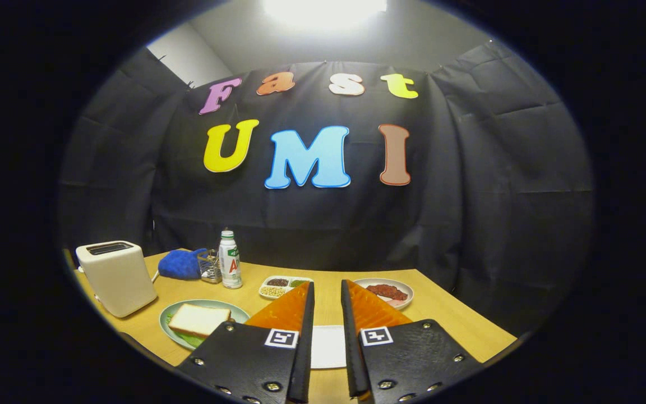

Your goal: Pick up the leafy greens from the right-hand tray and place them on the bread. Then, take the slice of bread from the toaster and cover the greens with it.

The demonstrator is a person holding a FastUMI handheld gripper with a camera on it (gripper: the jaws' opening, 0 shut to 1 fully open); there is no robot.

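The gripper (327,289) hung above the table (457,320) with its 2 fingers parted around an unblocked gap, bare tabletop ran straight ahead, while the toaster (116,276) and bottle (230,260) stood ahead to its left and the plate of bread (202,320) lay just left.

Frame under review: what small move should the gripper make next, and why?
Probably just draw back: the gripper is open and holds nothing, a bread slice lies on the plate with green leaf peeking out beneath it, and the toaster slot shows no slice. The stacking looks done.
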